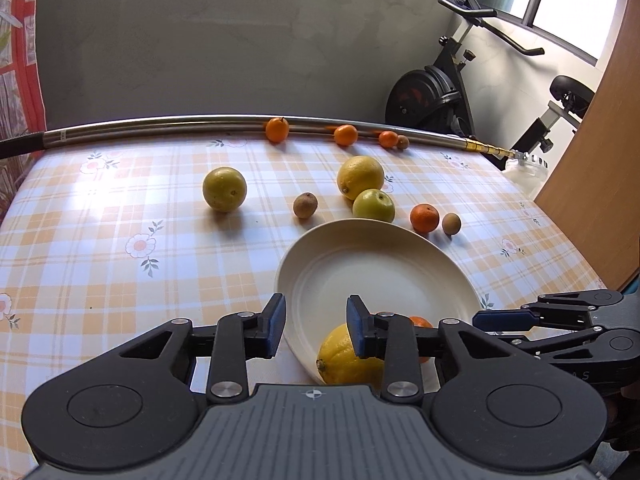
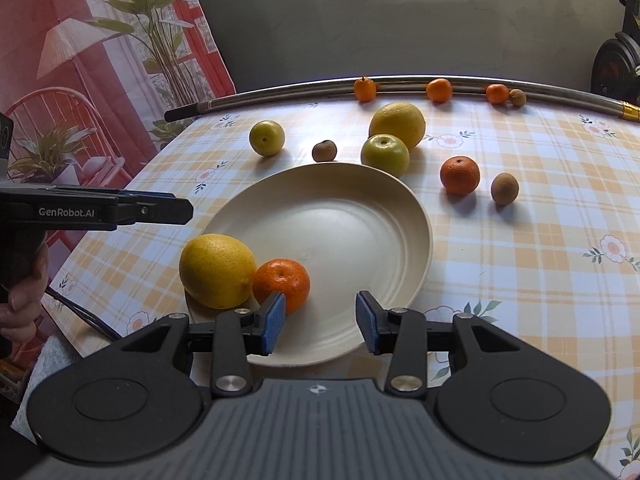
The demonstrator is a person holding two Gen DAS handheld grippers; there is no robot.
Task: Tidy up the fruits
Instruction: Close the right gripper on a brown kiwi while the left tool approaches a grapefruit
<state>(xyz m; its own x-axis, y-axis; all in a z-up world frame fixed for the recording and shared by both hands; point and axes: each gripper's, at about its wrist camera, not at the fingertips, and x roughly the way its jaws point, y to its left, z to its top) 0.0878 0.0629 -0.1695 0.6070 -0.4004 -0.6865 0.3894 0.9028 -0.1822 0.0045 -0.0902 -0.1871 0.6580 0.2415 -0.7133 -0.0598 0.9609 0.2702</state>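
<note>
Right wrist view: the right claw [image 2: 321, 300] hangs over the near edge of the cream plate [image 2: 360, 232]. Its blue pads stand a narrow gap apart with nothing between them. The left pad lies just in front of the mandarin [image 2: 282, 282], and contact cannot be confirmed from this angle.

Plate contents:
- The mandarin sits inside the plate at its near left side.
- The lemon [image 2: 216, 270] touches the mandarin on the left and appears to rest on the plate rim.

The left claw [image 2: 188, 210] enters from the left, above the lemon and apart from it. A hand [image 2: 20, 300] grips its handle. In the left wrist view its pads are set at a narrow gap and hold nothing; the lemon shows behind the right finger.

Fruit on the checked desk [image 2: 520, 280], beyond the plate:
- A green apple [image 2: 385, 155] sits just past the far rim, touching a large yellow citrus [image 2: 397, 125] behind it.
- A small brown fruit [image 2: 324, 151] lies left of the apple.
- A yellow-green round fruit [image 2: 267, 138] lies further left.
- A second mandarin [image 2: 460, 175] and a second brown fruit [image 2: 505, 188] lie side by side on the right, apart from each other.

A metal pole [image 2: 280, 94] runs along the far edge of the desk. Three small oranges [image 2: 439, 90] and one small brown fruit are lined up against it.
</note>
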